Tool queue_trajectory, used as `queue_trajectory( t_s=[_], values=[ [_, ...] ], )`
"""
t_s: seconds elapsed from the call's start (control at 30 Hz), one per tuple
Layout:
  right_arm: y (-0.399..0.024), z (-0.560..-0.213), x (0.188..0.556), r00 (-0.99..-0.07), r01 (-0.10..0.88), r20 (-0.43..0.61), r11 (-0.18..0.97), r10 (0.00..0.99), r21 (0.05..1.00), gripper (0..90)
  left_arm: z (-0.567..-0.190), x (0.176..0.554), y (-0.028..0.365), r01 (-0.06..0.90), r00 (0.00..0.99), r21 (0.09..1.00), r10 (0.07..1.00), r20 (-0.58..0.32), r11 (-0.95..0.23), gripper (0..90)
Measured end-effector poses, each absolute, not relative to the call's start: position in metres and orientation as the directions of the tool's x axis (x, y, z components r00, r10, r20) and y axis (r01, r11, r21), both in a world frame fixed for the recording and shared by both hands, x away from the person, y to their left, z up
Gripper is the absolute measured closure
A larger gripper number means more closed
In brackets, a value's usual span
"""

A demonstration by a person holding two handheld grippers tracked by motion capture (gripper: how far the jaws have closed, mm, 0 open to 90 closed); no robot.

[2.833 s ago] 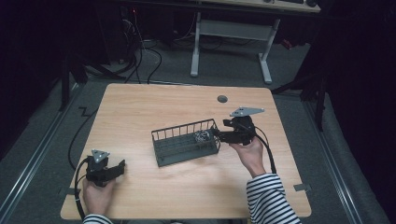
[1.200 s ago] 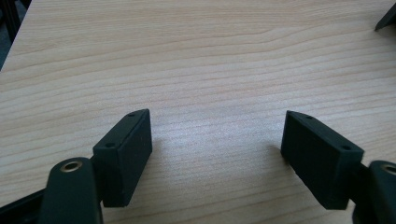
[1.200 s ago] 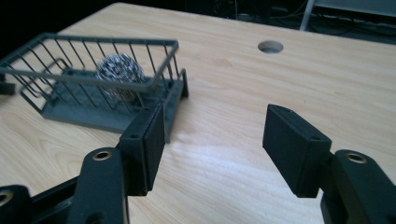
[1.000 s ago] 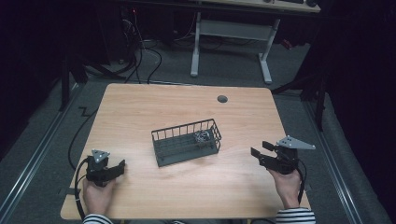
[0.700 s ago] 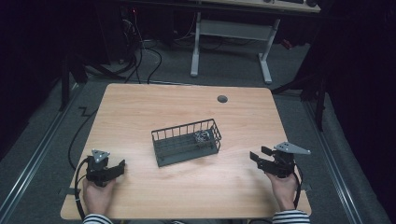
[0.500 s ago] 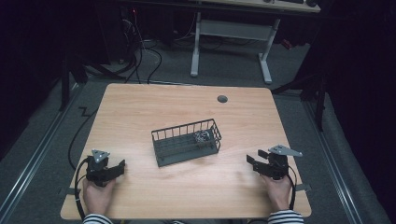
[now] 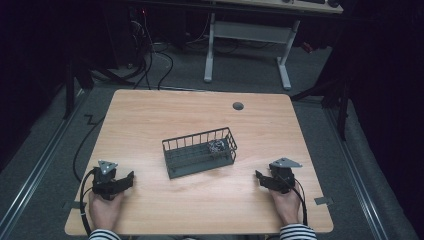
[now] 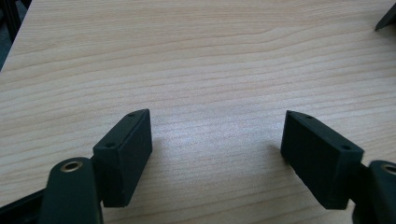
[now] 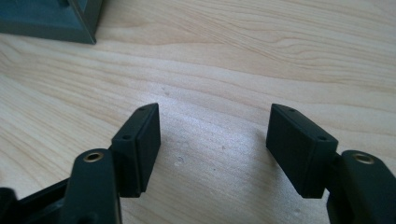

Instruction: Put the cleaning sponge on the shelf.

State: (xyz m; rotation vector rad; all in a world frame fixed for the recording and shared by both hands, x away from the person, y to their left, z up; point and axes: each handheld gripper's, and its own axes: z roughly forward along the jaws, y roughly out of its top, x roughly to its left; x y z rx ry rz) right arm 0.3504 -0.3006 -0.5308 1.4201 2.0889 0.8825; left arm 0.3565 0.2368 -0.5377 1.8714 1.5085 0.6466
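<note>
A dark wire basket (image 7: 200, 152) stands in the middle of the wooden table (image 7: 150, 115), with a small grey metallic object (image 7: 216, 146) lying in its right end. My right gripper (image 7: 260, 177) rests low at the front right, well apart from the basket, and its jaws point left. They have just been opening and stand open over bare wood (image 9: 215, 126). My left gripper (image 7: 129, 179) sits at the front left, open with nothing between its jaws (image 8: 217, 135).
A round cable hole (image 7: 238, 106) lies near the table's far edge. The basket's corner (image 9: 51, 18) shows at the top left of the right gripper view. Behind the table are cables on a grey floor and a white desk frame (image 7: 250, 35).
My right gripper has drawn back from the basket to the front right and sunk toward the tabletop, sliding a little left at the end. The left gripper and the basket have stayed put.
</note>
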Motion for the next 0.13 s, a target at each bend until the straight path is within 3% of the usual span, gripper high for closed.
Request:
queue_trajectory(
  t_s=[0.13],
  values=[
    [-0.3007,-0.5308,0.3508,-0.361,0.637,-0.019,0.261,0.932,0.726,34.7,-0.5377,0.3564,0.2367,0.66,0.22,0.739,0.975,-0.017,-0.135,25.1]
  ],
)
